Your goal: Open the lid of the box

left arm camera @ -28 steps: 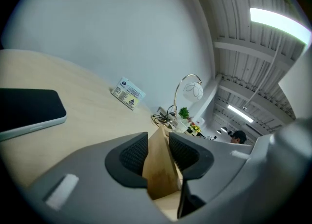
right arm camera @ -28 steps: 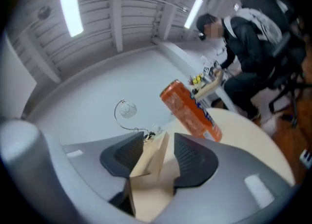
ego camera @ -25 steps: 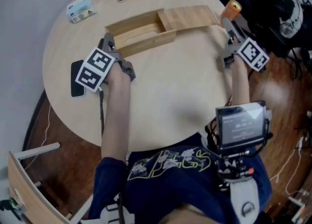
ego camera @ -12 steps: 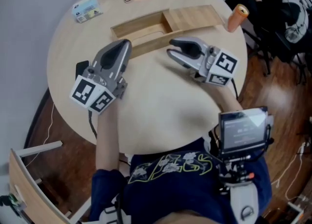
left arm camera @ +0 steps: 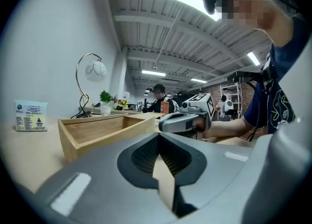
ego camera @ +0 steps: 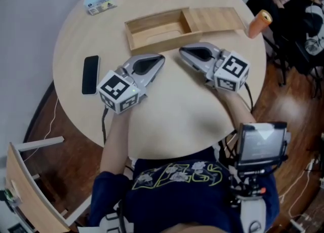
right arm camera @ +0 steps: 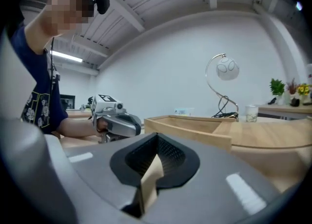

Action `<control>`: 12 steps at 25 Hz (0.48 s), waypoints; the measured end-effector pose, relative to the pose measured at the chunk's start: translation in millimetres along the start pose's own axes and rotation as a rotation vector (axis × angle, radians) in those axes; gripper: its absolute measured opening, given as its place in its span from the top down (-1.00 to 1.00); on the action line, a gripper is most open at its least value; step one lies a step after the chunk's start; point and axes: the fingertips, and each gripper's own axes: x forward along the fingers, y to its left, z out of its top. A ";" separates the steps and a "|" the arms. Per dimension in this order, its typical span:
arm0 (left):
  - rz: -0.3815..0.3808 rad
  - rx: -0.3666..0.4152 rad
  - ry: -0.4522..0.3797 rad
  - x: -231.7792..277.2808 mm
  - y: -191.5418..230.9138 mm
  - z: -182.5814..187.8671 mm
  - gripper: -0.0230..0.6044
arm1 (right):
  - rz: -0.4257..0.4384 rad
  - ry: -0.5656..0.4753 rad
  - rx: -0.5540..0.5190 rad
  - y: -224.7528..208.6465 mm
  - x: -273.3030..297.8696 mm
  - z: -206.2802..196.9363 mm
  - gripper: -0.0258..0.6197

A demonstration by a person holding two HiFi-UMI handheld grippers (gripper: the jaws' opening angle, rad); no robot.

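Head view: the left gripper (ego camera: 159, 60) rests on the table (ego camera: 172, 110), jaws pressed together on nothing, just in front of the wooden box (ego camera: 152, 40) near the far edge. The right gripper (ego camera: 183, 51) lies beside it, likewise closed and empty. The sliding lid (ego camera: 215, 18) stands drawn out rightward, apparently seated in its grooves. It looks light, stiff and smooth, best taken at its free right end.

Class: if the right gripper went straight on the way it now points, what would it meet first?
Probably the near side wall of the open, light wooden box, just ahead of the right gripper, whose jaws have just been closing with nothing between them. Depth is unclear.
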 end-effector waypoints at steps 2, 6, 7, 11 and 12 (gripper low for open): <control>-0.001 -0.005 -0.002 0.6 2.8 -1.3 0.92 | -0.059 0.000 0.009 -9.7 -5.5 -2.6 0.89; -0.026 -0.005 0.002 1.8 1.5 -2.5 0.92 | -0.068 0.003 0.015 -11.7 -7.1 -4.2 0.89; -0.034 -0.005 0.002 2.0 0.4 -2.4 0.92 | -0.064 0.004 0.015 -11.1 -7.1 -4.1 0.89; -0.039 -0.001 0.002 1.8 -1.5 -1.8 0.92 | -0.059 0.004 0.011 -10.0 -7.4 -3.4 0.89; -0.039 -0.001 0.003 1.8 -1.5 -1.6 0.92 | -0.058 0.002 0.009 -9.9 -7.3 -2.8 0.89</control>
